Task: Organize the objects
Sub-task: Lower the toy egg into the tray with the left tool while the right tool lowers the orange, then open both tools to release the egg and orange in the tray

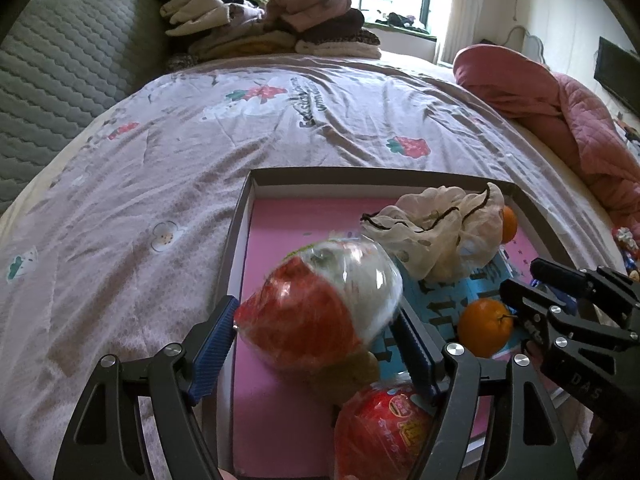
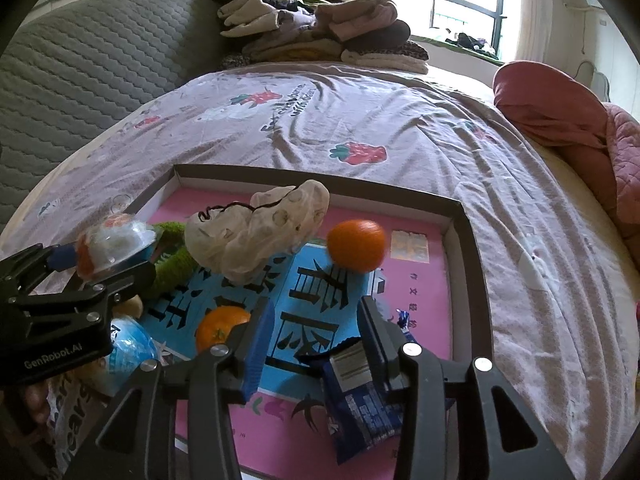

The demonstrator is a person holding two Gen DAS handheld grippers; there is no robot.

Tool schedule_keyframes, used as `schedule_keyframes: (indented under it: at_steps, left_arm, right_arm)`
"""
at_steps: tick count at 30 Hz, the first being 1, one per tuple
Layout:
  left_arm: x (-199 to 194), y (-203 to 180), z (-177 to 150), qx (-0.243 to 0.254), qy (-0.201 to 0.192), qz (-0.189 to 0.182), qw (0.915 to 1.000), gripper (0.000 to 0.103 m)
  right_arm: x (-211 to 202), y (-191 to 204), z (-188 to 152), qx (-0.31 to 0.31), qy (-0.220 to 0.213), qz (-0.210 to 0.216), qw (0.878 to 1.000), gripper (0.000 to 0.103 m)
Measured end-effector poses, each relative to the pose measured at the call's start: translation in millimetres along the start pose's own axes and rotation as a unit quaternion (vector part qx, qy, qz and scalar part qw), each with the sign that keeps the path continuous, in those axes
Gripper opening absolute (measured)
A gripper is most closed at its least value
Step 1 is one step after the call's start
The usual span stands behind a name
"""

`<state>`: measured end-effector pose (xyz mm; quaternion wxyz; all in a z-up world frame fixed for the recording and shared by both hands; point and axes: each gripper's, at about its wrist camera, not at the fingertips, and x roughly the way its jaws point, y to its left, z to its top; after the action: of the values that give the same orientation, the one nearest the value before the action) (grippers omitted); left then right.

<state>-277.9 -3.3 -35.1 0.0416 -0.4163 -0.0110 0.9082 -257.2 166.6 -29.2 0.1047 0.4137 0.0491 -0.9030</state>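
The left gripper (image 1: 316,320) has its blue pads clamped on a clear plastic-wrapped red-and-white toy (image 1: 320,300), held above the 9 o'clock side of the dark-rimmed box (image 1: 360,172) on the bed (image 1: 160,152). The right gripper (image 2: 316,336) has its fingers apart, empty, above the box floor with one orange (image 2: 218,330) at its 9 o'clock, another orange (image 2: 356,250) at 12 o'clock, and a blue snack packet (image 2: 356,396) just under its right finger

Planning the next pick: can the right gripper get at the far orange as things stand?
Probably yes. The right gripper is open and empty, and the far orange lies uncovered in the box ahead of it, with only flat book cover between them.
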Motion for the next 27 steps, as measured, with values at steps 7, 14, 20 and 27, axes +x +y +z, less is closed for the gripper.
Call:
schedule_keyframes:
  at_steps: [7,14,20,27]
  left_arm:
    - [-4.0,-1.9,-0.5,0.000,0.000,-0.002,1.0000,0.078]
    - [-10.2,-0.4,1.5,-0.005,-0.003,-0.002,1.0000,0.078]
    - [-19.0,1.8,3.4,-0.009,-0.008,0.001,0.9999,0.078]
    - [-33.8,2.7,5.1,-0.011,-0.019,0.003,0.9998,0.078]
  right_arm:
    - [-6.2,-2.3,-1.5,0.004,-0.001,-0.002,1.000,0.043]
    - [-11.1,-2.6,-1.2,0.003,-0.002,-0.004,1.000,0.048]
    - [-17.7,-0.2,-0.6,0.002,-0.005,-0.007,1.000,0.051]
    - [-29.5,3.3,3.0,-0.001,-0.012,-0.007,1.000,0.054]
